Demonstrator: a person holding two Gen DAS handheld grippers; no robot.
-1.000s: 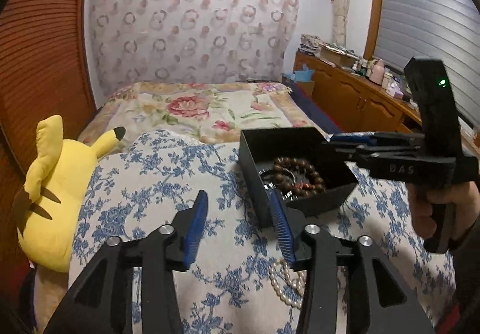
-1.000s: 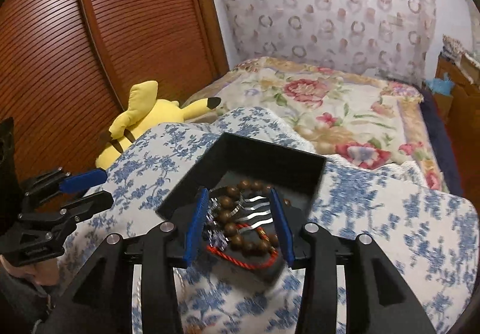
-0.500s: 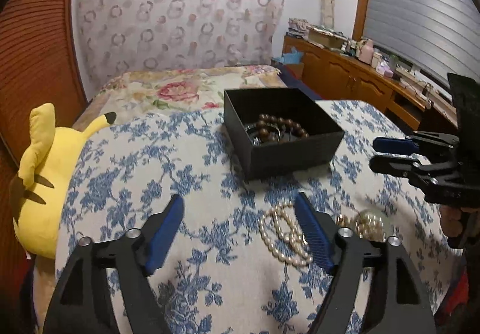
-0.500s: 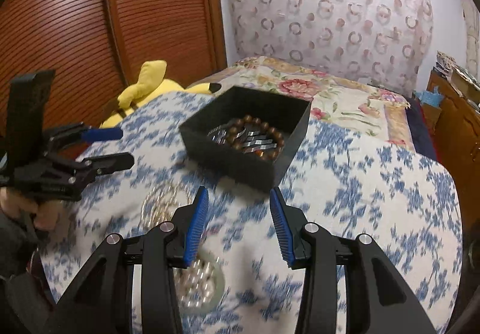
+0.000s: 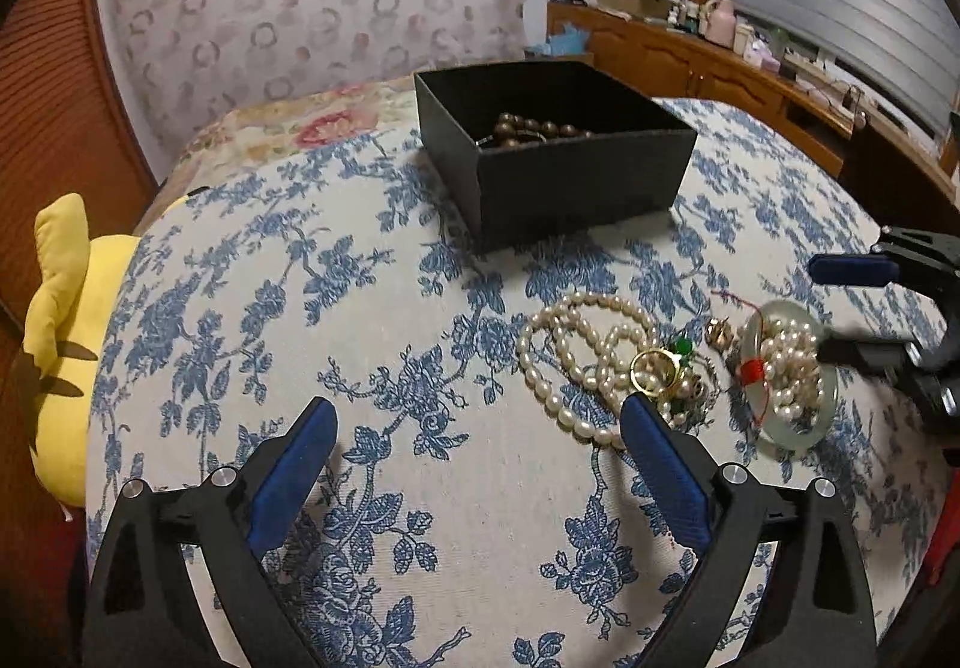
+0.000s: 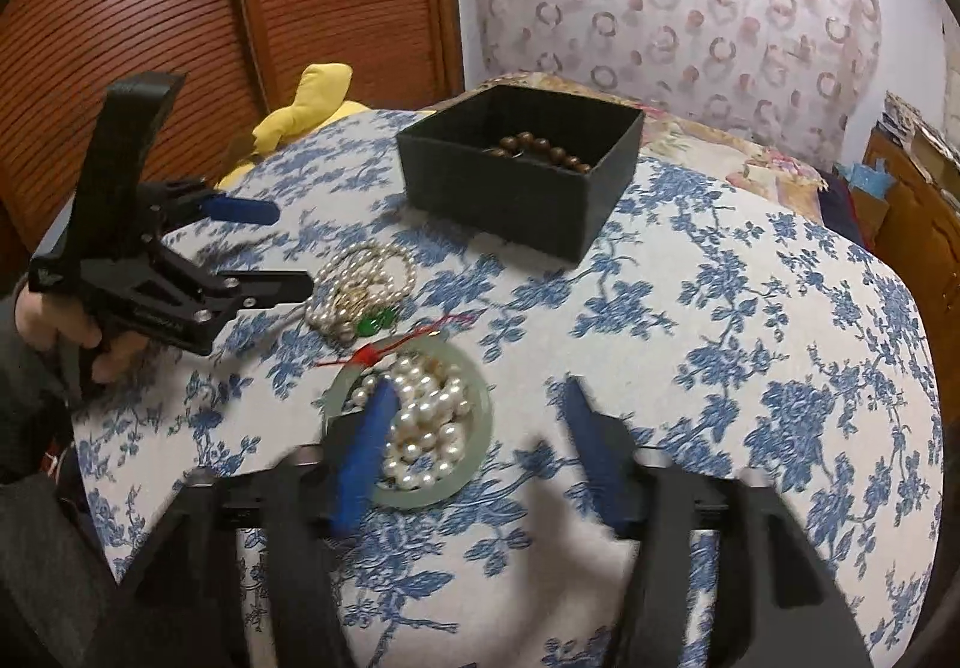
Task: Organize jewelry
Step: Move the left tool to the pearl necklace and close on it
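A black open box (image 5: 558,158) (image 6: 516,182) with brown wooden beads (image 5: 540,128) stands at the far side of the blue-flowered cloth. A pearl necklace (image 5: 576,362) (image 6: 360,284) lies in loops, with a gold ring (image 5: 654,368) and a green stone (image 5: 682,347) on it. A pale jade bangle (image 5: 825,416) (image 6: 474,464) holds a pile of pearls (image 6: 426,428). My left gripper (image 5: 474,452) (image 6: 288,254) is open and empty, just left of the necklace. My right gripper (image 6: 474,452) (image 5: 840,302) is open, its left finger over the bangle.
A yellow plush toy (image 5: 60,320) lies off the left edge of the cloth. A flowered bed (image 5: 288,128) lies behind the box. A wooden cabinet (image 5: 720,74) with clutter runs along the right wall.
Both grippers pulled back from the box and lowered toward the near jewelry. Both have opened wider. The right gripper now hangs over the bangle with the pearls.
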